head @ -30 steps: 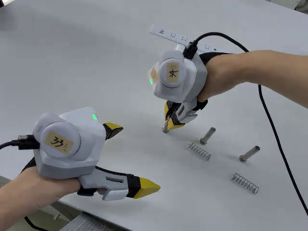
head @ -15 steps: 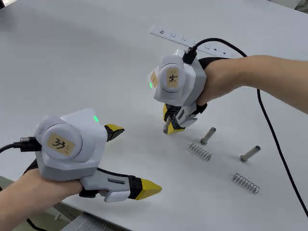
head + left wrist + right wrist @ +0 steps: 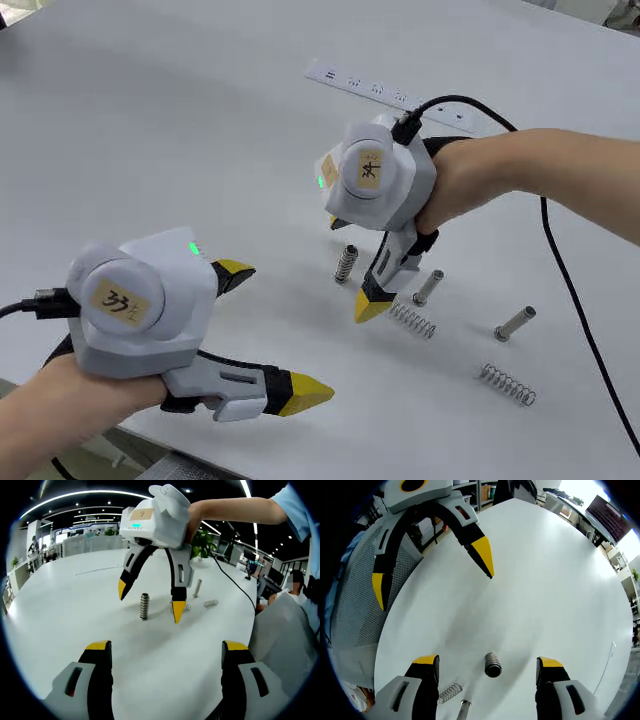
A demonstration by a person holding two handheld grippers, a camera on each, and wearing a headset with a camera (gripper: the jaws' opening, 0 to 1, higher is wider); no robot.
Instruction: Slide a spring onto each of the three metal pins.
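Your right gripper [image 3: 349,266] has come up off the table [image 3: 150,120] and let go: its fingers now stand wide apart, holding nothing. Your left gripper [image 3: 273,328] hovers with its fingers spread, empty too. Between the right fingers, touching neither, the pin with a spring on it [image 3: 346,263] stands upright. Just outside the right gripper's nearer finger a bare pin [image 3: 429,287] stands beside a loose spring [image 3: 413,319]; a second bare pin [image 3: 515,323] and second loose spring [image 3: 506,384] lie farther out

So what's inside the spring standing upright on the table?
At the top of the upright spring a round dark end shows, seemingly a pin; the coils cover its shaft.
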